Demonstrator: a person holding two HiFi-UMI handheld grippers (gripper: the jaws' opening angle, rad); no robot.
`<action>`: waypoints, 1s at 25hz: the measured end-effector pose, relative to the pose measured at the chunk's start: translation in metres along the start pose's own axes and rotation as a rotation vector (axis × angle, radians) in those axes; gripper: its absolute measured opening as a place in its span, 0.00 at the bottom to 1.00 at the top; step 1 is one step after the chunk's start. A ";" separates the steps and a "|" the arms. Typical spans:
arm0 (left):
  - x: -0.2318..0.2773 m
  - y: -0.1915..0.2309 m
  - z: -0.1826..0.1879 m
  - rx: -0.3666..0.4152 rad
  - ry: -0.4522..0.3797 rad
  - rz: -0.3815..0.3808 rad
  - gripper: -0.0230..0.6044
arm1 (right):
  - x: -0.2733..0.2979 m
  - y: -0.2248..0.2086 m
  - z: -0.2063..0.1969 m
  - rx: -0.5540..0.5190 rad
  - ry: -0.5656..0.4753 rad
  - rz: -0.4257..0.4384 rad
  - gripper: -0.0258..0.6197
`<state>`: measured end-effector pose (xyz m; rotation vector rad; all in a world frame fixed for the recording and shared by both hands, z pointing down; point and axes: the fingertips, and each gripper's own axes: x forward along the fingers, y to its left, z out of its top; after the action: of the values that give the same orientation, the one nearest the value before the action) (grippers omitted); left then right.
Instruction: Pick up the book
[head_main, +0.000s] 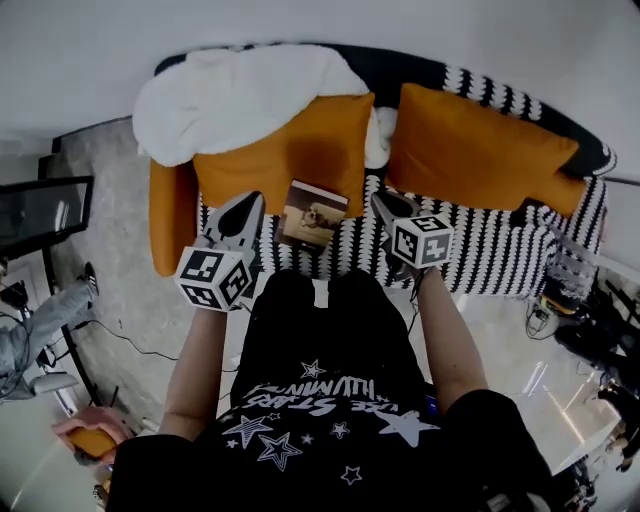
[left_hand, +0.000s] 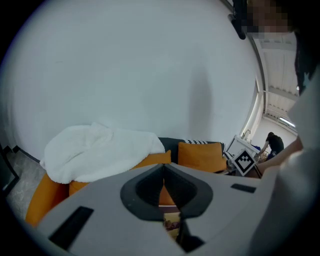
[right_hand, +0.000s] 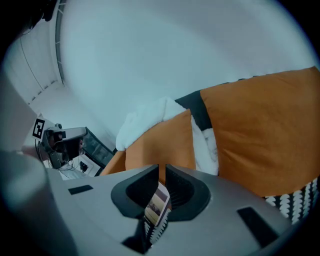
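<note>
The book (head_main: 312, 213), with a brownish picture on its cover, lies on the striped sofa seat (head_main: 500, 250) and leans against the left orange cushion (head_main: 290, 160). My left gripper (head_main: 252, 200) hovers just left of the book and my right gripper (head_main: 382, 200) just right of it; neither touches it. Both point down toward the seat with their jaws together and nothing between them. In the left gripper view the shut left gripper (left_hand: 163, 170) has the book (left_hand: 171, 222) showing below its tips. From the right gripper (right_hand: 162, 172), the book (right_hand: 156, 204) shows past the closed jaws.
A white blanket (head_main: 240, 95) is heaped over the sofa back and the left cushion. A second orange cushion (head_main: 475, 145) stands at the right, an orange armrest (head_main: 172, 215) at the left. A dark glass table (head_main: 40, 210) and cables sit on the floor at left.
</note>
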<state>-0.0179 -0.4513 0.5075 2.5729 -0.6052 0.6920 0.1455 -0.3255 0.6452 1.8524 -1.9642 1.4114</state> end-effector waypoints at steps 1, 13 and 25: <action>0.004 0.002 -0.003 0.001 0.005 -0.002 0.05 | 0.004 -0.002 -0.005 0.003 0.010 0.004 0.09; 0.046 0.016 -0.050 -0.016 0.085 -0.020 0.05 | 0.049 -0.008 -0.045 0.000 0.094 0.125 0.24; 0.054 0.036 -0.097 -0.040 0.132 0.011 0.05 | 0.095 -0.011 -0.094 -0.027 0.233 0.261 0.47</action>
<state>-0.0293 -0.4504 0.6239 2.4657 -0.5847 0.8376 0.0831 -0.3320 0.7639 1.3854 -2.1481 1.5752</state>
